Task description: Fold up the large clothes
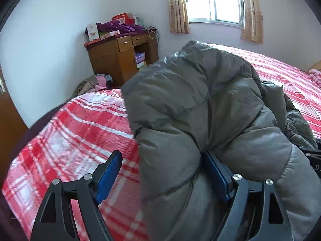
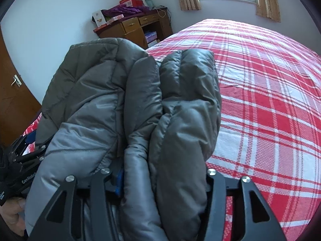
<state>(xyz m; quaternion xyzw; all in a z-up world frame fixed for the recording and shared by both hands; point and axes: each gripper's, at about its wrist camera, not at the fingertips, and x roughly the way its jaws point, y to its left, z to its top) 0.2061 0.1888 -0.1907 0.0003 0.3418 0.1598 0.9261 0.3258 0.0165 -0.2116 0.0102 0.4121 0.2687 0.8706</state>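
A large grey puffer jacket lies bunched on a bed with a red and white plaid sheet. My left gripper stands wide open, with a thick fold of the jacket between its blue pads; the right pad touches the fabric, the left one is apart from it. In the right wrist view the jacket fills the space between my right gripper's fingers, which press a thick fold of it. The left gripper also shows in the right wrist view at the jacket's left edge.
A wooden desk piled with boxes and purple cloth stands in the far corner, with clothes heaped on the floor beside it. A curtained window is behind the bed. A brown door is at the left. The sheet spreads to the right.
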